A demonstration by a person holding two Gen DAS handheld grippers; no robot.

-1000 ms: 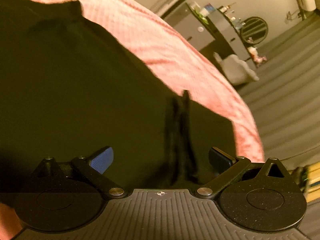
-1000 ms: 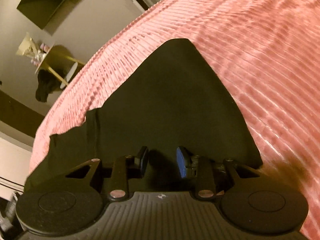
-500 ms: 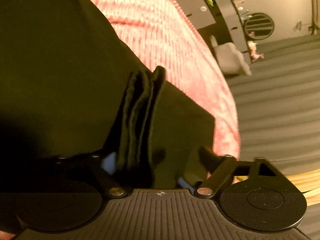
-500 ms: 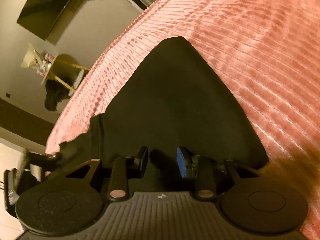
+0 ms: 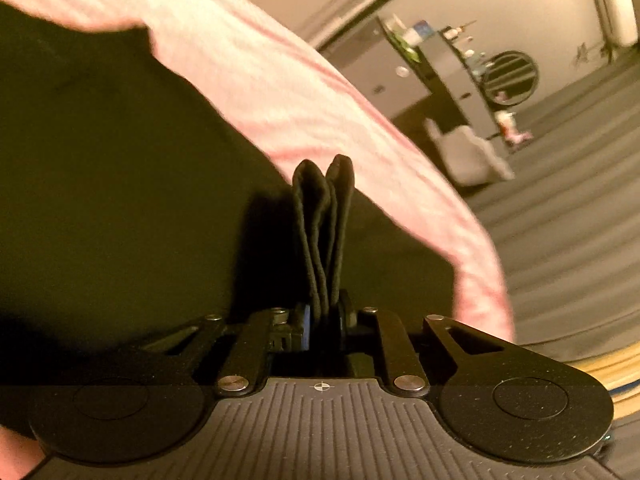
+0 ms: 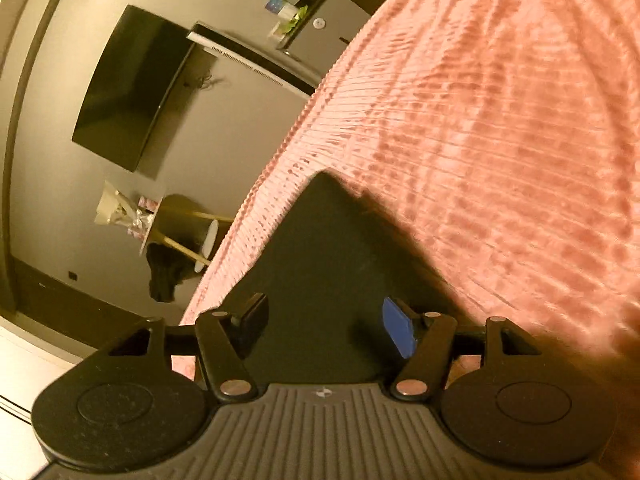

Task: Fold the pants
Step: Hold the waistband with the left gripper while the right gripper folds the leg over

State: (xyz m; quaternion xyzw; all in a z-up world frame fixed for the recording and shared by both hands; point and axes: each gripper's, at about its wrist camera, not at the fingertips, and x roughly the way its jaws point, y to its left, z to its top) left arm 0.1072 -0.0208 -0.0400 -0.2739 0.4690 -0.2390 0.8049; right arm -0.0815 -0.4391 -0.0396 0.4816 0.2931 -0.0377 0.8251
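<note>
Left wrist view. Left gripper (image 5: 322, 320): jaws had just been closing and stood narrow, clamped on a bunched fold of the pants (image 5: 120, 180). The pinched cloth rose between them as two upright ridges. The rest of the black pants lay spread across the pink bedspread (image 5: 280, 92), filling the left half of the view. Background, seen in this view only: a grey cabinet (image 5: 380, 76) with small items on top, a round mirror (image 5: 510, 76), a pale cushion-like shape (blurred) on the striped grey floor (image 5: 580, 208).

Right wrist view. Right gripper (image 6: 324, 320): jaws had just been opening and stood fairly wide, one blue pad (image 6: 396, 332) showing. A pointed corner of the pants (image 6: 328, 248) lay flat on the bedspread (image 6: 500, 120) between and beyond the jaws, neither pad pressing it. Background, seen in this view only: a dark wall screen (image 6: 128, 92), a small side table (image 6: 180, 220) with wrapped items, dark cloth hanging below it. The left gripper's hold did not show here.
</note>
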